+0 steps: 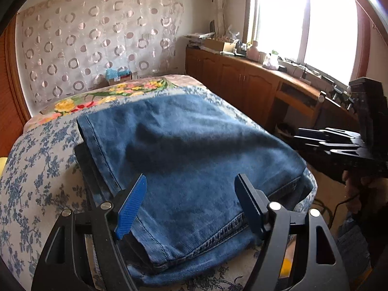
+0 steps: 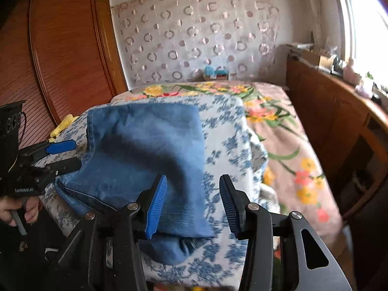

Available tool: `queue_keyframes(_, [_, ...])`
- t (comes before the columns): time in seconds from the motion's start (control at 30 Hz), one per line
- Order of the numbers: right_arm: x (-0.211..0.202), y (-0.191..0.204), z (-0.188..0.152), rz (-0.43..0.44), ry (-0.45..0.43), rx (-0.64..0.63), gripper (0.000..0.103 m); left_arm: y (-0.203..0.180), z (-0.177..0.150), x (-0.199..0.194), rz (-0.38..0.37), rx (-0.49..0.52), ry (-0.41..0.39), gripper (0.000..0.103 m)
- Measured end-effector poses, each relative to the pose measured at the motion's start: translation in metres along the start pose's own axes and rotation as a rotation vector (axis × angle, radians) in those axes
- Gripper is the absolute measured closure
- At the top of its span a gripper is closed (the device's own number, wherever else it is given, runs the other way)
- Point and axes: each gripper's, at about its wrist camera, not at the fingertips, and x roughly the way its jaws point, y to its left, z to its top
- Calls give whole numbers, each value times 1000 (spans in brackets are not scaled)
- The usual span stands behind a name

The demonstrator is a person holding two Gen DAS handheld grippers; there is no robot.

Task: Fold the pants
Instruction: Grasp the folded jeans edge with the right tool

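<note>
The blue denim pants (image 1: 194, 150) lie folded into a thick rectangle on the blue-flowered sheet (image 1: 31, 169) of the bed; they also show in the right wrist view (image 2: 145, 150). My left gripper (image 1: 191, 206) is open and empty, just above the near edge of the fold. My right gripper (image 2: 192, 206) is open and empty, over the right near corner of the pants. Each gripper shows in the other view: the right one (image 1: 325, 140) off the bed's right side, the left one (image 2: 60, 155) at the pants' left edge, open.
A bright floral quilt (image 2: 278, 131) covers the far and right part of the bed. Wooden cabinets (image 1: 242, 82) with clutter run under the window on the right. A wooden wardrobe (image 2: 60, 48) stands left. A yellow cloth (image 2: 60, 126) lies at the bed's left edge.
</note>
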Motion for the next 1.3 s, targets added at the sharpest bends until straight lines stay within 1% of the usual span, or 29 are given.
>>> queue_keyframes(0.13, [14,-13,-6,11,26,30,56,-5,-7,6,1,6,23,27])
queue_keyframes(0.27, [23,-17,-9,19,52,42,55,-8,-17,13,-5,6,56,27])
queue_keyframes(0.37, [23,-21,-9,11,61,64,46,-10,-25,20,-8,12,88,27])
queue_keyframes(0.43, [23,-24,-9,32,62,92,45,-11,-30,20,-3,20,84,27])
queue_keyframes(0.57, [23,-21,-11,85,62,107,45,-12,-34,20,7,28,84,27])
queue_keyframes(0.77, [28,-22,-16,102,59,125,45,-5,-35,21,1,19,85,27])
queue_keyframes(0.8, [28,-23,-17,106,57,136,48,-4,-35,21,2,19,86,27])
queue_keyframes(0.83, [28,-24,-18,115,56,146,54,-4,-36,21,4,19,86,27])
queue_keyframes(0.87, [27,-24,-17,133,52,154,67,-4,-36,21,4,19,84,27])
queue_keyframes(0.9, [26,-23,-18,139,42,158,76,-4,-37,20,4,20,83,27])
queue_keyframes(0.97, [22,-16,-17,152,22,151,85,-5,-37,20,6,22,81,27])
queue_keyframes(1.07, [10,-3,-12,156,-31,133,89,-3,-39,19,1,17,82,27])
queue_keyframes(1.2, [-4,11,-1,181,-86,110,90,5,-37,11,-17,-9,88,27])
queue_keyframes(1.3, [-9,26,5,206,-108,80,91,17,-34,-6,-13,-41,67,27])
